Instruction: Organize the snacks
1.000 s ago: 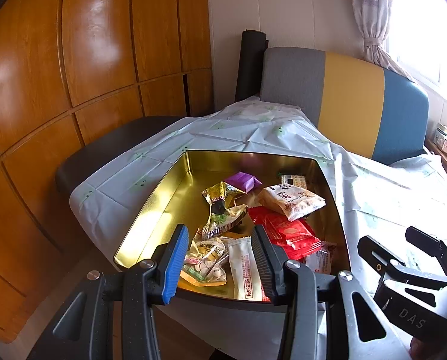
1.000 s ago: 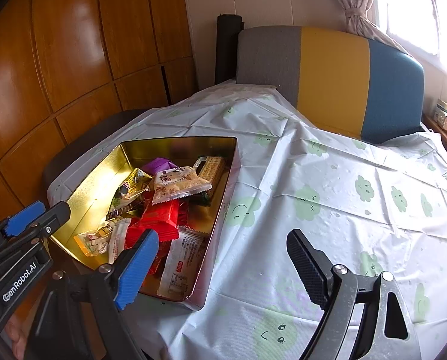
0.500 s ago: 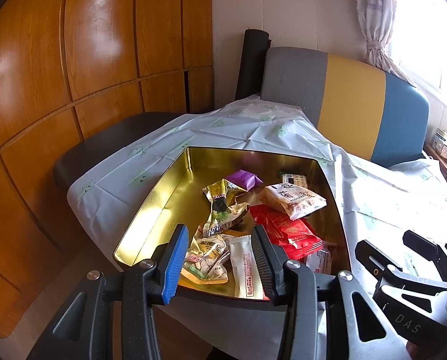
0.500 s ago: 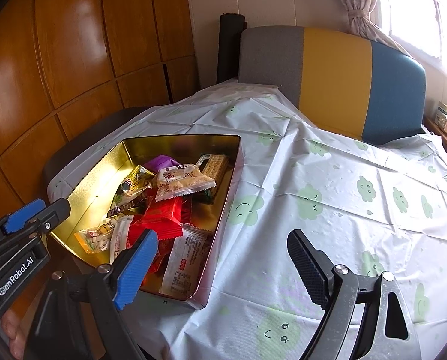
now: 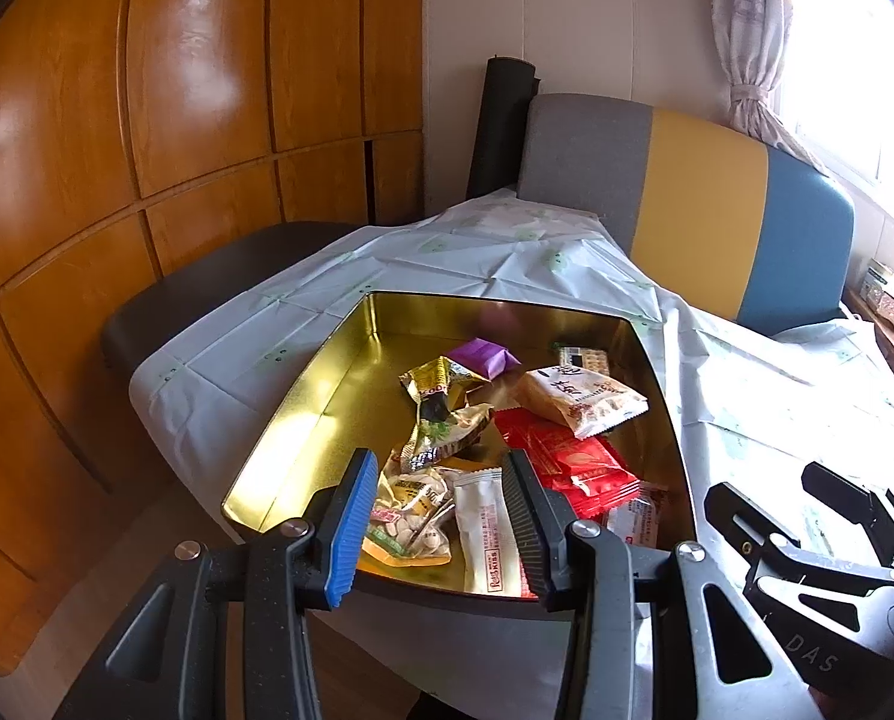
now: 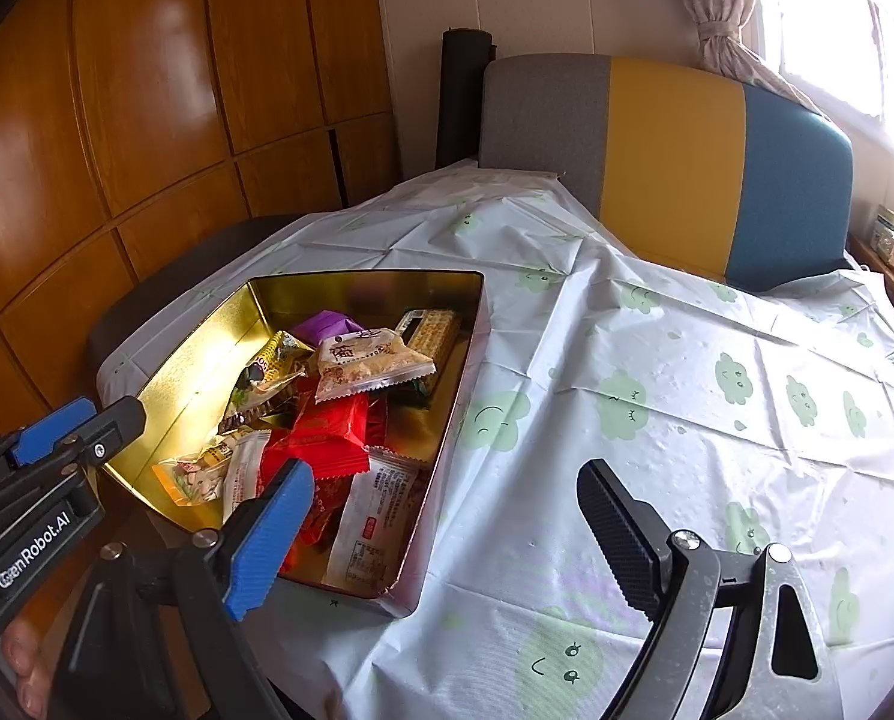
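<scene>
Lying jumbled inside the gold tin (image 6: 219,354) on the desk (image 6: 687,420), every visible snack packet (image 5: 579,399) is contained but unsorted, while the left hand-held gripper (image 5: 441,516) and right hand-held gripper (image 6: 441,534) hover parted, holding nothing.

Bright daylight from blown-out window (image 5: 855,60) upper right, glare on wood panels (image 5: 195,60), fisheye-curved edges

tricolour bench backrest (image 6: 669,156), wood panelling (image 5: 147,120), curtain (image 6: 717,18)
</scene>
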### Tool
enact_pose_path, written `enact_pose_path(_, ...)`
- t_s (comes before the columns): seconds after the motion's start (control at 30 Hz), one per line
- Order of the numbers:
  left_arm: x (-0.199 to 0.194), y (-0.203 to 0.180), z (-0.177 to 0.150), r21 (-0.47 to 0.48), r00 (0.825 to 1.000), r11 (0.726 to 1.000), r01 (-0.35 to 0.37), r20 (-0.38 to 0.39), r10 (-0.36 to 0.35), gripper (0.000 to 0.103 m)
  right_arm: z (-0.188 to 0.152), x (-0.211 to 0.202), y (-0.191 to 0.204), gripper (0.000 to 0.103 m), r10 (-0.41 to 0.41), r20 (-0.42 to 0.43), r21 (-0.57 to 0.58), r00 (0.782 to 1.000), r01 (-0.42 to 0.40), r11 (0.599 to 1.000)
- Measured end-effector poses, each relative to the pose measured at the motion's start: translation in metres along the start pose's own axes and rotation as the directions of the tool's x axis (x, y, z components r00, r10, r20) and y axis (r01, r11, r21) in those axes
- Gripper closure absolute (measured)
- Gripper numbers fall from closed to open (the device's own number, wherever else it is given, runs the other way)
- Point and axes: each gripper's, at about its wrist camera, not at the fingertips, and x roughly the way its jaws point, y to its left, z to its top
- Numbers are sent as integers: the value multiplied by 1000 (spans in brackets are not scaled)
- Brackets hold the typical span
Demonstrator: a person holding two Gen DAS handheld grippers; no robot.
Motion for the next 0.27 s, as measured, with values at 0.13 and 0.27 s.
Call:
enact_pose_path(0.13, -2, 2, 0, -5, 1000, 1000, -3, 29, 3, 70, -1, -1, -3, 13, -1, 0, 7, 1000, 1, 1000)
enact_pose_path(0.27, -3, 2, 1, 2, 999, 1000, -15, 36, 15, 71, 4, -2, -17, 13, -14, 4, 14, 1000, 14, 1000)
